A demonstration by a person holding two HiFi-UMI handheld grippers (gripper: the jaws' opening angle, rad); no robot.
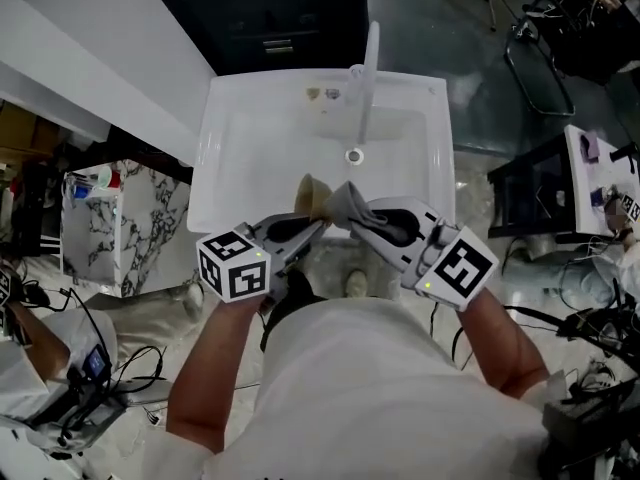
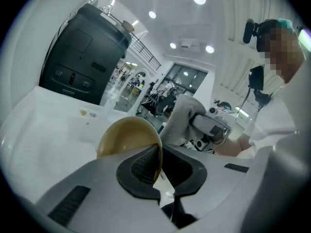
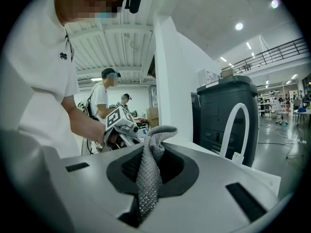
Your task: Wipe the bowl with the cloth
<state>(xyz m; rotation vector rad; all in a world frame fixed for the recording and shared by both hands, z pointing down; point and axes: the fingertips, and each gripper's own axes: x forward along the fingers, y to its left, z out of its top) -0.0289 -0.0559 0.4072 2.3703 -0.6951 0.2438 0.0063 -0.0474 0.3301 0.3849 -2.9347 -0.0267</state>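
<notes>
Over the white sink point(image 1: 228, 148) I hold a small tan bowl point(image 1: 314, 196) on its side. My left gripper point(image 1: 316, 224) is shut on its rim; in the left gripper view the bowl point(image 2: 127, 139) stands up from the left gripper point(image 2: 159, 171) with its thin edge pinched between the pads. My right gripper point(image 1: 352, 220) is shut on a grey textured cloth point(image 1: 350, 202), right beside the bowl. In the right gripper view the cloth point(image 3: 149, 171) runs up between the jaws of the right gripper point(image 3: 148, 181) and folds over at the top. Whether cloth and bowl touch is unclear.
A white faucet point(image 1: 367, 78) rises at the sink's back, with the drain point(image 1: 353, 155) below it. A dark cabinet point(image 2: 81, 57) stands behind the sink. A marble-patterned block point(image 1: 120, 218) sits to the left, cables and gear lie at the right point(image 1: 590, 298). Another person point(image 3: 103, 100) stands far off.
</notes>
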